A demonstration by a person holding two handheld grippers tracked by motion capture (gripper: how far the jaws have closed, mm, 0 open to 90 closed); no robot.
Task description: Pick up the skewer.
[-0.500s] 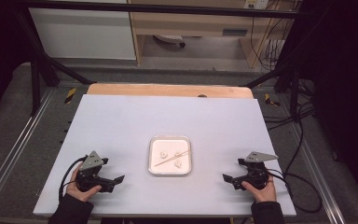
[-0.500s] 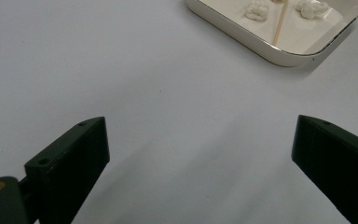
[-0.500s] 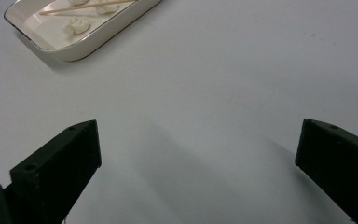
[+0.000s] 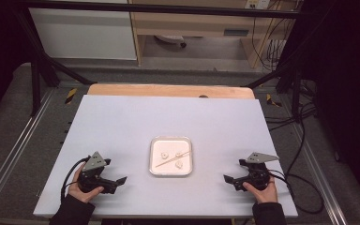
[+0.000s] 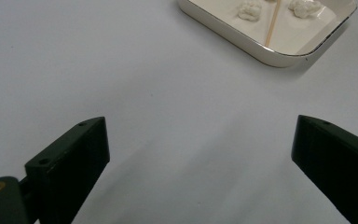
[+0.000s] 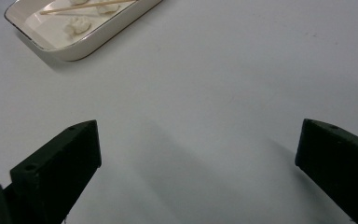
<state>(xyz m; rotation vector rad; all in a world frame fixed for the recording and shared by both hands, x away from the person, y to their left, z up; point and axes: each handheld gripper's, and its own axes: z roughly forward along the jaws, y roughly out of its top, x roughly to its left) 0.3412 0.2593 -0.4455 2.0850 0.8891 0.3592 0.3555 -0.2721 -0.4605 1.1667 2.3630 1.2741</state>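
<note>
Centre of the counter (image 4: 122,122), there's my white tray (image 4: 170,172), and in it a thin wooden skewer (image 4: 172,160) lying slantwise among three small pale lumps (image 4: 179,164). I judge the skewer light, stiff and easy to snap or roll; I'd pinch it near its middle, where it clears the lumps. Those lumps look soft and crumbly, so a gentle squeeze only. The tray's glazed rim looks slick, and I reckon it would slide if nudged.

Left hand-held gripper (image 4: 121,179) rests on the counter well left of the tray, jaws spread wide, nothing between them. Right hand-held gripper (image 4: 228,178) mirrors it on the far side, likewise released and empty.

The counter is a smooth pale sheet over a wooden board. Beyond it I see dark framing, cables on the floor, and pale cabinets.
</note>
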